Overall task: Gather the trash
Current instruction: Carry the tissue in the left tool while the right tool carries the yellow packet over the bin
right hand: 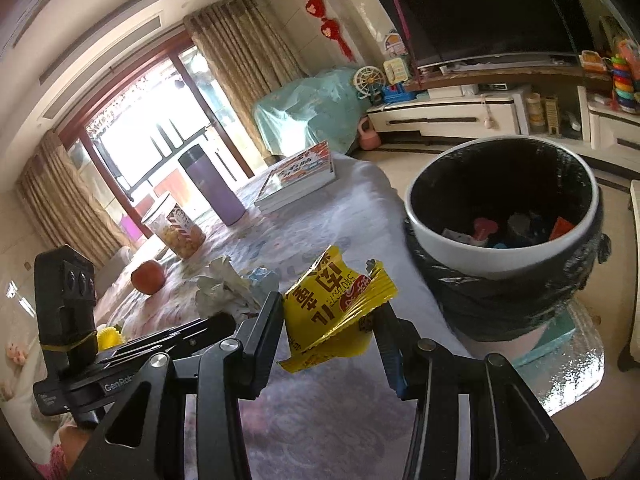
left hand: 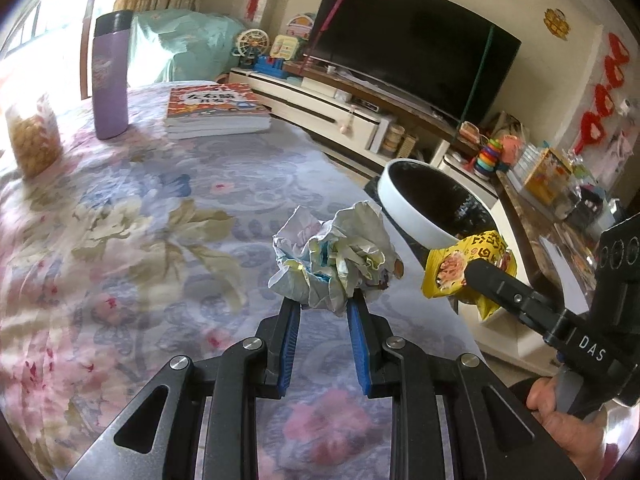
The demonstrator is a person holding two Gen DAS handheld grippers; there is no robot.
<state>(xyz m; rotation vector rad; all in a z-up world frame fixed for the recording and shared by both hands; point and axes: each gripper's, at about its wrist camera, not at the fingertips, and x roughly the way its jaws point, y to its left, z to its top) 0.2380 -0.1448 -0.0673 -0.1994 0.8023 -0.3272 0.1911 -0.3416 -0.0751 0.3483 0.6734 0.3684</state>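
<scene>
My left gripper is shut on a crumpled ball of white paper, held just above the floral tablecloth. To its right, my right gripper is shut on a yellow snack wrapper. In the right wrist view the yellow wrapper sits pinched between the fingers of the right gripper. The left gripper with the paper ball is at the lower left. A white trash bin with a black liner stands past the table's edge, ahead and to the right; bits of rubbish lie inside.
On the table stand a purple flask, a stack of books, a jar of snacks and an apple. Beyond are a TV and a low white cabinet with toys. A hand grips the right handle.
</scene>
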